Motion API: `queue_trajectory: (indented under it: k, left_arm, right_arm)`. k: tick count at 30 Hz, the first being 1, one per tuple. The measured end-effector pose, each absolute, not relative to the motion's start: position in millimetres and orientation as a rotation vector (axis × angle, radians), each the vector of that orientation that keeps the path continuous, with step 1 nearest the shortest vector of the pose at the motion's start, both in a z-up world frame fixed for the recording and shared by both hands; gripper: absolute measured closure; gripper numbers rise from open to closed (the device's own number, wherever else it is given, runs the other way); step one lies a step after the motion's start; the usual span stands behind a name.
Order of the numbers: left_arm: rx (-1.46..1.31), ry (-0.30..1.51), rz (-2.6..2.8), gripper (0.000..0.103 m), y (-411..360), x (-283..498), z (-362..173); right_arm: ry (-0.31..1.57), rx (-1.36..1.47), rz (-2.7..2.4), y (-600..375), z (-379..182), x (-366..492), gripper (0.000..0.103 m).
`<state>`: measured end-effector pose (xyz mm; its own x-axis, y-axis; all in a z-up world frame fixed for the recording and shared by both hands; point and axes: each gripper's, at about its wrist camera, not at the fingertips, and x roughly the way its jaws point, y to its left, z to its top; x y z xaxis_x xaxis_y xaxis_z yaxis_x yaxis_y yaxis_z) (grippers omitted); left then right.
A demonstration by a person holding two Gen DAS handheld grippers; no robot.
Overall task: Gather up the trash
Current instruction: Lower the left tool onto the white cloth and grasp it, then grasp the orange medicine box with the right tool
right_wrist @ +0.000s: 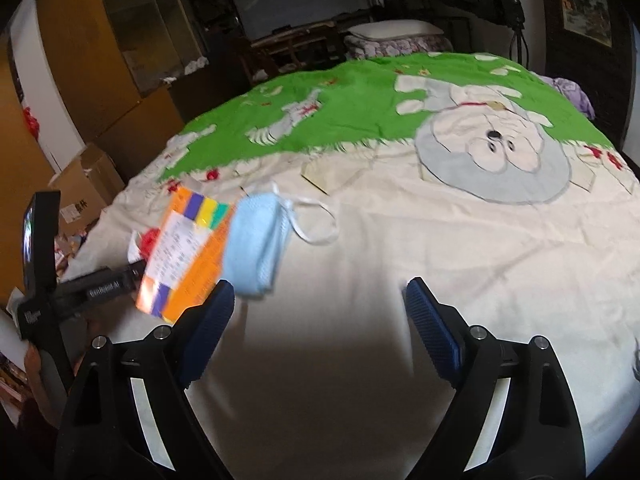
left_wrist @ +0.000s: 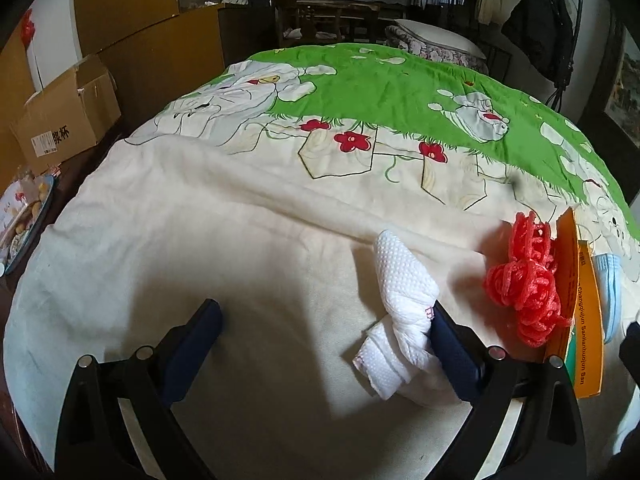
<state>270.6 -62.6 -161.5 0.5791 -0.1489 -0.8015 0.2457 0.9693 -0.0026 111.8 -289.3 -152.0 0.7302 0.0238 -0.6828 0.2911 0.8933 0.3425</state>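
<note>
Both grippers over a bed covered by a cream quilt (left_wrist: 224, 240) with a green cartoon-print band on its far half. Left gripper (left_wrist: 324, 316): fingers spread wide, nothing pinched; a crumpled white dotted wad (left_wrist: 400, 304) lies on the quilt between them, its lower end against the inner face of the finger on the picture's right, well apart from the other finger. Just beside the wad, further right in the left wrist view: a bunch of red foam netting (left_wrist: 524, 280), touching an orange box (left_wrist: 580, 320) that lies flat, with a light blue face mask (left_wrist: 608, 288) at the box's far edge. Right gripper (right_wrist: 320, 300): fingers spread wide, only bare quilt between them. In the right wrist view the blue mask (right_wrist: 256, 240) lies just ahead of the fingertip on the picture's left, overlapping the box's edge, white ear loops trailing onto the quilt; this part of the picture is blurred. Cardboard carton (left_wrist: 64, 112) stands beside the bed, at the left of the left wrist view.
</note>
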Motion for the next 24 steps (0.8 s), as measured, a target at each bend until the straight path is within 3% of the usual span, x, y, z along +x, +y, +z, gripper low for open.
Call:
queue_trajectory:
  k: [3,10,19,20,23,24]
  left_arm:
    - [0.11,0.926,-0.232,0.005,-62,271,-162]
    - [0.103,0.925,-0.234,0.005,-62,271,-161]
    - [0.07,0.921,-0.24,0.005,-58,274,-161]
    - [0.069,0.921,-0.241,0.005,-58,274,-161]
    - [0.062,0.921,-0.244,0.005,-58,275,-160]
    - [0.058,0.92,-0.247,0.005,-58,275,-160]
  right_arm:
    - [0.75,0.469,-0.122,-285,-153,119,0.033]
    - [0.714,0.526,0.01,-265,-145,107,0.034]
    - [0.809,0.57,0.124,-226,-154,138,0.037]
    - [0.816,0.57,0.111,-224,-154,145,0.041]
    - [0.811,0.578,0.091,-225,-155,150,0.076]
    - [0.795,0.579,0.082,-228,-153,145,0.078]
